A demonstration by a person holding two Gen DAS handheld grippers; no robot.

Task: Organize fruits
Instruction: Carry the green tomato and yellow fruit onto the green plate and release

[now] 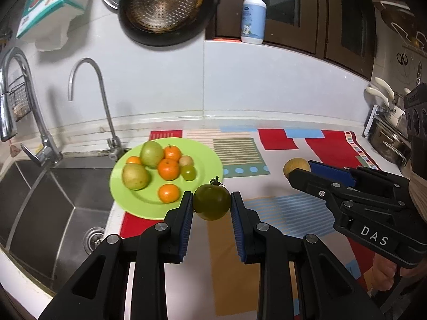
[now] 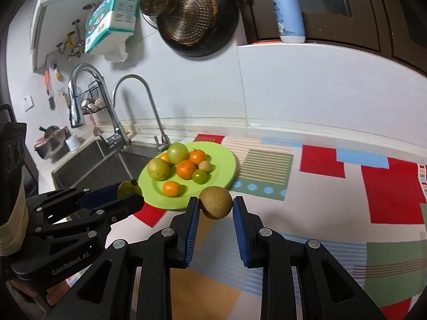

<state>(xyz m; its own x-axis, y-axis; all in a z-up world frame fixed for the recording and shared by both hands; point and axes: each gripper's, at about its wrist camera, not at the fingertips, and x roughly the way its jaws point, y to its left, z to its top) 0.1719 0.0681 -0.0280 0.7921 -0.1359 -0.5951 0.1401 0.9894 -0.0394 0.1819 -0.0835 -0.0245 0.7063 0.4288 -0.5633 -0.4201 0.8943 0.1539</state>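
A green plate by the sink holds several fruits: oranges, pale green guavas and a small green tomato. My left gripper is shut on a dark green tomato just right of the plate's front edge. My right gripper is shut on a brown round fruit in front of the plate. In the left wrist view the right gripper and its brown fruit show at the right. In the right wrist view the left gripper with the dark tomato shows at the left.
A steel sink with two faucets lies left of the plate. A colourful patterned mat covers the counter. A pan and strainer hang on the wall, with a soap bottle on the ledge. Pots stand at the far right.
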